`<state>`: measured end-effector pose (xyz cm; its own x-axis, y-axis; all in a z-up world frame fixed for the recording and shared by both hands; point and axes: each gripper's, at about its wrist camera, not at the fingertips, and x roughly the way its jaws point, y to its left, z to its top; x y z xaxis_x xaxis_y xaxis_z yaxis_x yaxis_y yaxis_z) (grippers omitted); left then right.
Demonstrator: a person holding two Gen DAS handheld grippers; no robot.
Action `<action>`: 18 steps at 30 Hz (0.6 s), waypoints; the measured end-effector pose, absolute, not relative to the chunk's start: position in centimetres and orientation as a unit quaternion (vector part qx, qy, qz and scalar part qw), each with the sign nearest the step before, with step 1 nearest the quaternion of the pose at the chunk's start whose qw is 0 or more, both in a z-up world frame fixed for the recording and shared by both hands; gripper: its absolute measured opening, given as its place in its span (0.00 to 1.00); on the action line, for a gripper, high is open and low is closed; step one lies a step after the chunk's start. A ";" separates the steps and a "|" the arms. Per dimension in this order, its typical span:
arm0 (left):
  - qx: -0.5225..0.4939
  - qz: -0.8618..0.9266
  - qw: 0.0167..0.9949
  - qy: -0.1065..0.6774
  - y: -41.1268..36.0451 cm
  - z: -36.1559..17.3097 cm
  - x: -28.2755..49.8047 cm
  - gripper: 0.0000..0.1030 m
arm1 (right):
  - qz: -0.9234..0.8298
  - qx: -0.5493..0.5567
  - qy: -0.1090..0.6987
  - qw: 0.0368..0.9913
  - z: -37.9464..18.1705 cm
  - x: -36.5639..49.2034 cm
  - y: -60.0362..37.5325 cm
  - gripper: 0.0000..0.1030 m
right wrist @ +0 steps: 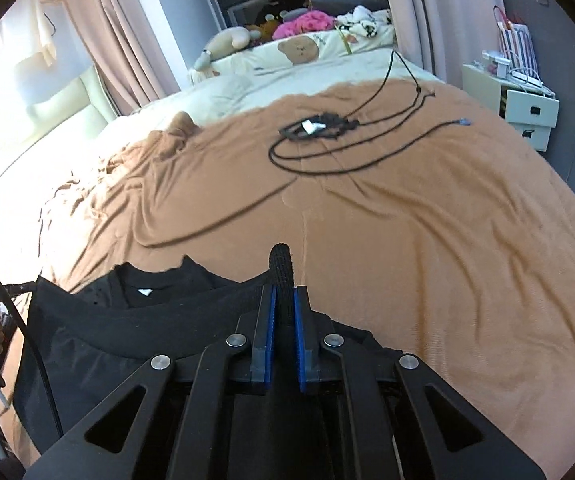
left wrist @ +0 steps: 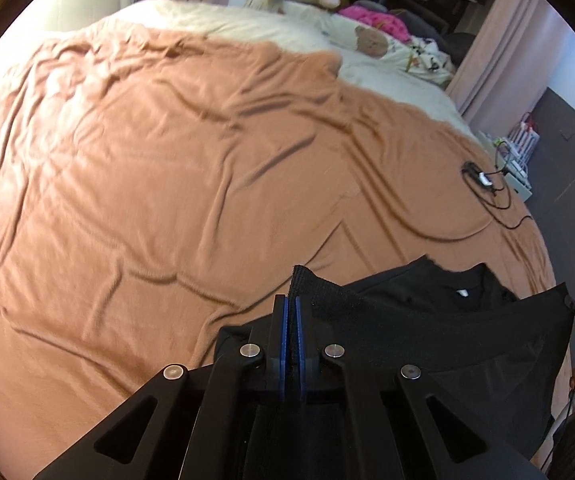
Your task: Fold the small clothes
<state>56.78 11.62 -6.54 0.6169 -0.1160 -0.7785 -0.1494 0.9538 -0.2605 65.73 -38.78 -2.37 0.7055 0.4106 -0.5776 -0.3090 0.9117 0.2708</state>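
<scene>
On the bed's near edge, at six o'clock, we hold a black garment: left tongs and right tongs each clenched on its hem. Soft, light, limp; grip corners.

- Left gripper: matte black body, two narrow fingers faced with blue pads.
- Four round silver screws sit behind the fingers on angled black linkage arms with triangular cut-outs.
- Right gripper: same black frame, blue pads, silver screws.
- A black cable trails at its left.
</scene>
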 end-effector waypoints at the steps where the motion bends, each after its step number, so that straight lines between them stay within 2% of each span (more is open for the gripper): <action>1: -0.149 0.008 0.887 0.436 11.5 -6.3 56.9 0.03 | 0.194 0.078 0.328 0.921 -2.2 65.3 -38.9 0.05; 7: -0.144 0.014 0.889 0.434 11.0 -6.1 58.6 0.03 | 0.178 0.092 0.324 0.925 -2.6 65.1 -39.3 0.05; 18: -0.139 0.033 0.873 0.466 11.2 -10.7 62.4 0.03 | 0.151 0.089 0.349 0.921 -3.9 67.7 -38.4 0.04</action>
